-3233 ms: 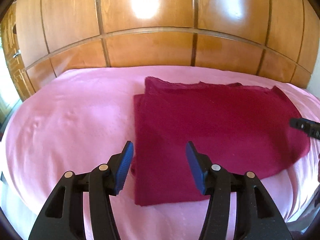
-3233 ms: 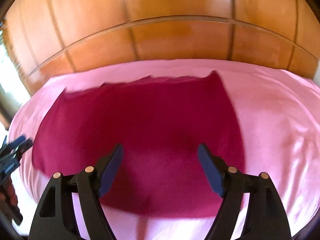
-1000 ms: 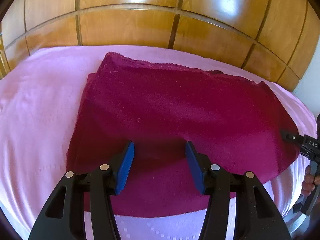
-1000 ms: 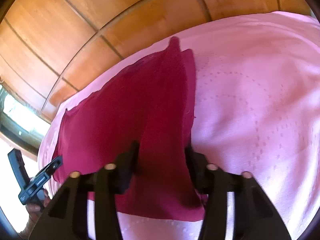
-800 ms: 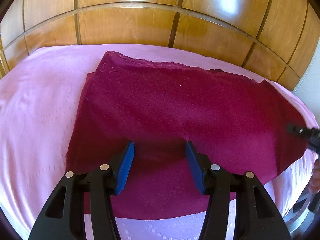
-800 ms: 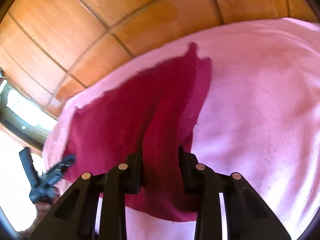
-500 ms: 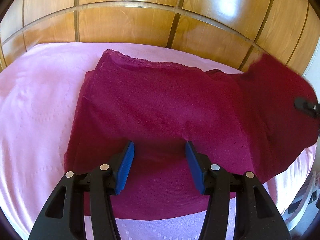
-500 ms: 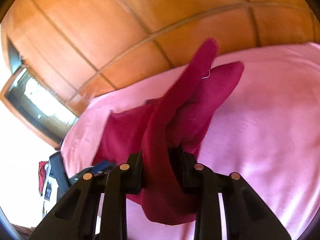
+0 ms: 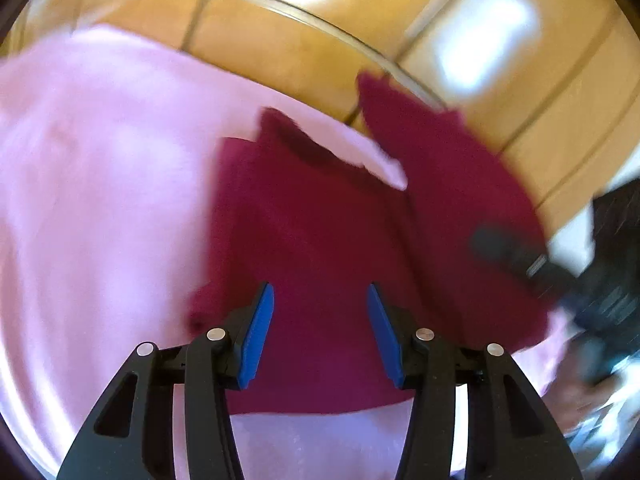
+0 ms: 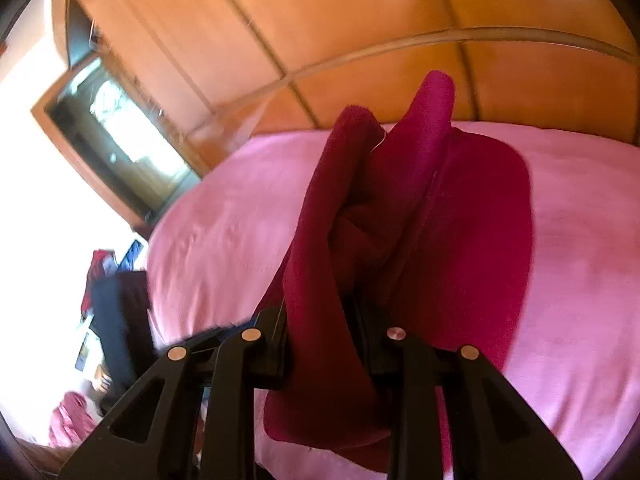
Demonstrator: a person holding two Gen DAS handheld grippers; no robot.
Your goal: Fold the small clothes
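Right gripper [image 10: 324, 344] is clamped on a raised end of the red cloth [image 9: 320, 232]; the rest lies on the pink bed [image 9: 100, 200] ahead. Left gripper [image 9: 320, 332] hovers wide, empty, above the cloth's near edge. Advised: carry the end across level, match edges, then let go.

Bare pink bedsheet [image 9: 100, 200] lies left of the raised crimson cloth [image 9: 320, 232]; wooden wardrobe [image 9: 280, 48] blocks behind

Dark red cloth [image 9: 320, 232], one side lifted, bunched, rest flat
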